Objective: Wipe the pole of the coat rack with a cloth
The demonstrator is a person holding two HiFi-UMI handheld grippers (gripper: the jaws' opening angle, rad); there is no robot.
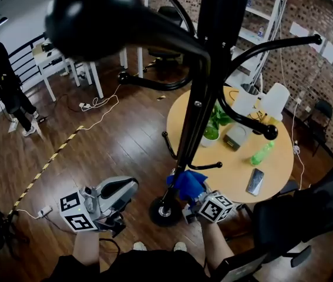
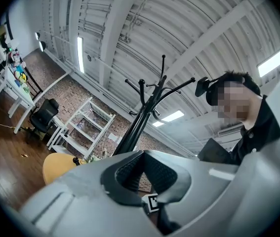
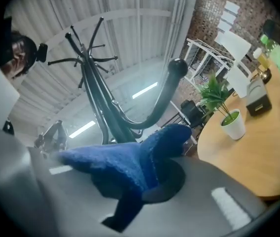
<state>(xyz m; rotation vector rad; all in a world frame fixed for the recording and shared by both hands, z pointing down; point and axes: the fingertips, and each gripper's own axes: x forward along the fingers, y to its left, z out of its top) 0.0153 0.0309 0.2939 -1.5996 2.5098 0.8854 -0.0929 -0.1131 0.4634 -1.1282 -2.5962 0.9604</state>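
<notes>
Step in hand: wiping the lower stretch of the coat rack pole (image 1: 198, 116); the cloth (image 1: 187, 183) sits low on the pole, just above the round base (image 1: 163, 211).
Task progress: judged to be at the bottom of a wiping stroke; most of the pole rises above the cloth.
Pole location: it stands on the wooden floor just beside the round desk (image 1: 272, 169) and directly in front of the person.
Right tongs (image 1: 185, 195): closed on the blue cloth, which bunches up out of the jaws. In the head view the cloth appears to touch the pole's right side.
Left tongs (image 1: 119, 190): jaws together with nothing between them, held low, to the left of the base and clear of the pole.
Next move, judged: slide the cloth upward along the pole, keeping it pressed against the surface and clear of the small lower hook (image 1: 204, 165).
Risk: the rack may rock under side pressure, since the left tongs do not steady it.
</notes>
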